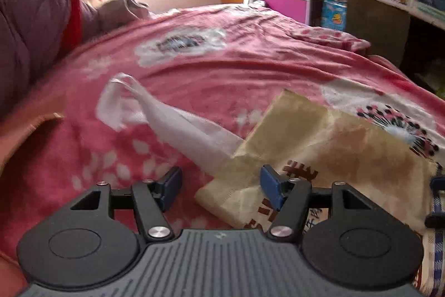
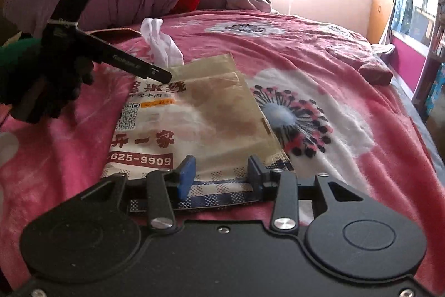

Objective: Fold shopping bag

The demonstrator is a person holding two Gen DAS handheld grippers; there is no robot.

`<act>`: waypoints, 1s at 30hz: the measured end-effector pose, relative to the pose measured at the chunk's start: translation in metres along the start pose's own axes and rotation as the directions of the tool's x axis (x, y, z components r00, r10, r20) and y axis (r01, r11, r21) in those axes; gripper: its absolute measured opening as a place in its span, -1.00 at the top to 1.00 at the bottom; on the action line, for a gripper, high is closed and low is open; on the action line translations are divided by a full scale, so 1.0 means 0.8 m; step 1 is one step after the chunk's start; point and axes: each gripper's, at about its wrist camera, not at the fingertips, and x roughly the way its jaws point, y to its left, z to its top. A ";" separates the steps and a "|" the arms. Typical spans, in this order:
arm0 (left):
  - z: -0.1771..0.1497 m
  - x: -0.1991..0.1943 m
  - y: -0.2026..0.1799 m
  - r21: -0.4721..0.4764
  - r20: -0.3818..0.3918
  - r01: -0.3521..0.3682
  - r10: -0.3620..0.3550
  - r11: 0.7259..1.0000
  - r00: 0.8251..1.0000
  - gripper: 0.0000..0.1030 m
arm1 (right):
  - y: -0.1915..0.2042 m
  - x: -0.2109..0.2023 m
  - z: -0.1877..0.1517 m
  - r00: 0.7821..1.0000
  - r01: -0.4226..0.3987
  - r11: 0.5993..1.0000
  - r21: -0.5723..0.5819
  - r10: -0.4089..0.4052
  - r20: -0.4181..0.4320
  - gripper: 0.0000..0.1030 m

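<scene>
On pink floral bed blanket [image 2: 347,91]: flat tan printed plastic shopping bag [image 2: 211,113], white handles [image 2: 161,43] at 11 o'clock. Left gripper [image 1: 221,189] spread, empty; right gripper [image 2: 221,174] spread over bag's checked edge.

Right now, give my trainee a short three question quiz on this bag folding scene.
1. True or false: the shopping bag lies flat on the pink floral blanket.
2. Which colour are the bag's handles? A white, B green, C black.
3. Fill in: the right gripper has its jaws over the bag's ____ checked edge.

Key: 1 true; 2 A; 3 blue. Both the left gripper and the right one stand open, gripping nothing.
</scene>
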 end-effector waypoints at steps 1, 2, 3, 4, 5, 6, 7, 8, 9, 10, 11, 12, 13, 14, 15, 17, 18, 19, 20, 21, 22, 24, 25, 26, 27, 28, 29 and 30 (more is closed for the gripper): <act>0.005 -0.008 -0.002 -0.001 0.017 -0.011 0.011 1.000 1.000 -0.21 | 0.000 0.000 0.000 1.000 0.000 1.000 0.002 0.000 0.002 0.26; 0.009 -0.017 -0.004 -0.002 0.035 -0.023 0.023 1.000 0.999 -0.21 | 0.001 -0.002 -0.001 1.000 0.002 1.000 0.003 -0.002 0.005 0.26; 0.014 -0.023 -0.006 -0.009 0.052 -0.022 0.023 1.000 0.998 -0.21 | 0.002 -0.003 -0.002 1.000 0.003 1.000 0.004 -0.003 0.008 0.26; 0.018 -0.028 -0.010 -0.021 0.070 -0.006 0.008 1.000 0.998 -0.21 | 0.003 -0.005 -0.003 1.000 0.004 1.000 0.004 -0.004 0.011 0.26; 0.022 -0.030 -0.016 -0.028 0.089 0.031 -0.028 0.999 0.996 -0.21 | 0.004 -0.005 -0.003 1.000 0.007 1.000 0.003 -0.007 0.011 0.26; 0.025 -0.027 -0.027 -0.027 0.113 0.094 -0.091 0.995 0.989 -0.21 | 0.006 -0.005 -0.003 1.000 0.009 1.000 0.002 -0.009 0.012 0.26; 0.027 -0.021 -0.041 -0.017 0.115 0.156 -0.153 0.988 0.982 -0.21 | 0.007 -0.005 -0.002 1.000 0.011 1.000 0.001 -0.011 0.013 0.25; 0.028 -0.012 -0.054 -0.004 0.098 0.191 -0.189 0.982 0.977 -0.21 | 0.006 -0.004 -0.003 1.000 0.008 1.000 0.005 -0.008 0.014 0.24; 0.026 -0.005 -0.067 0.028 0.083 0.205 -0.207 0.978 0.975 -0.21 | 0.006 -0.004 -0.003 1.000 0.005 1.000 0.008 -0.005 0.014 0.24; 0.025 0.008 -0.090 0.091 0.053 0.234 -0.239 0.968 0.970 -0.21 | 0.005 -0.004 -0.003 1.000 0.001 1.000 0.012 -0.002 0.015 0.24; 0.023 0.018 -0.106 0.136 0.034 0.249 -0.256 0.959 0.966 -0.20 | 0.005 -0.004 -0.003 1.000 -0.002 1.000 0.016 0.002 0.016 0.24; 0.022 0.025 -0.115 0.157 0.030 0.246 -0.253 0.956 0.967 -0.21 | 0.004 -0.004 -0.003 1.000 -0.005 1.000 0.019 0.005 0.016 0.24; 0.023 0.031 -0.119 0.169 0.027 0.236 -0.244 0.957 0.969 -0.21 | 0.004 -0.003 -0.003 1.000 -0.008 1.000 0.023 0.008 0.017 0.24; 0.025 0.037 -0.118 0.168 0.028 0.217 -0.225 0.962 0.974 -0.22 | 0.003 -0.003 -0.003 1.000 -0.012 1.000 0.027 0.011 0.018 0.24; 0.028 0.043 -0.115 0.163 0.028 0.197 -0.204 0.967 0.979 -0.22 | 0.003 -0.003 -0.003 1.000 -0.015 0.999 0.030 0.014 0.019 0.24; 0.034 0.055 -0.104 0.137 0.028 0.159 -0.164 0.978 0.986 -0.22 | 0.001 -0.003 -0.004 1.000 -0.022 0.999 0.038 0.021 0.020 0.24; 0.035 0.059 -0.097 0.117 0.025 0.154 -0.158 0.981 0.987 -0.22 | 0.000 -0.003 -0.004 0.999 -0.025 0.999 0.041 0.025 0.021 0.24; 0.036 0.063 -0.089 0.097 0.022 0.150 -0.152 0.984 0.988 -0.22 | -0.001 -0.003 -0.004 0.999 -0.031 0.999 0.044 0.030 0.022 0.24; 0.037 0.066 -0.084 0.083 0.020 0.139 -0.141 0.987 0.990 -0.23 | -0.002 -0.003 -0.005 0.999 -0.037 0.998 0.049 0.036 0.024 0.24; 0.037 0.069 -0.079 0.070 0.018 0.126 -0.127 0.990 0.992 -0.25 | -0.004 -0.003 -0.005 0.999 -0.044 0.998 0.054 0.042 0.025 0.24; 0.036 0.070 -0.075 0.051 0.016 0.123 -0.124 0.991 0.992 -0.26 | -0.006 -0.003 -0.005 0.998 -0.050 0.997 0.058 0.048 0.027 0.24; 0.035 0.068 -0.075 0.048 0.013 0.120 -0.120 0.992 0.993 -0.26 | -0.008 -0.004 -0.006 0.998 -0.059 0.996 0.064 0.057 0.028 0.24; 0.035 0.064 -0.077 0.062 0.015 0.108 -0.109 0.992 0.994 -0.26 | -0.009 -0.003 -0.006 0.998 -0.062 0.996 0.066 0.060 0.027 0.24; 0.035 0.062 -0.079 0.071 0.018 0.100 -0.101 0.992 0.995 -0.26 | -0.010 -0.003 -0.006 0.998 -0.065 0.995 0.070 0.064 0.027 0.24; 0.033 0.056 -0.080 0.079 0.033 0.100 -0.103 0.992 0.994 -0.25 | -0.011 -0.003 -0.007 0.997 -0.070 0.995 0.075 0.068 0.027 0.24; 0.031 0.044 -0.083 0.089 0.055 0.109 -0.114 0.990 0.992 -0.25 | -0.012 -0.003 -0.007 0.997 -0.072 0.994 0.078 0.070 0.028 0.24; 0.029 0.037 -0.084 0.094 0.067 0.126 -0.132 0.988 0.989 -0.25 | -0.012 -0.003 -0.007 0.997 -0.073 0.994 0.079 0.071 0.029 0.24; 0.025 0.027 -0.087 0.114 0.077 0.149 -0.158 0.982 0.984 -0.25 | -0.012 -0.003 -0.007 0.997 -0.072 0.994 0.079 0.070 0.029 0.24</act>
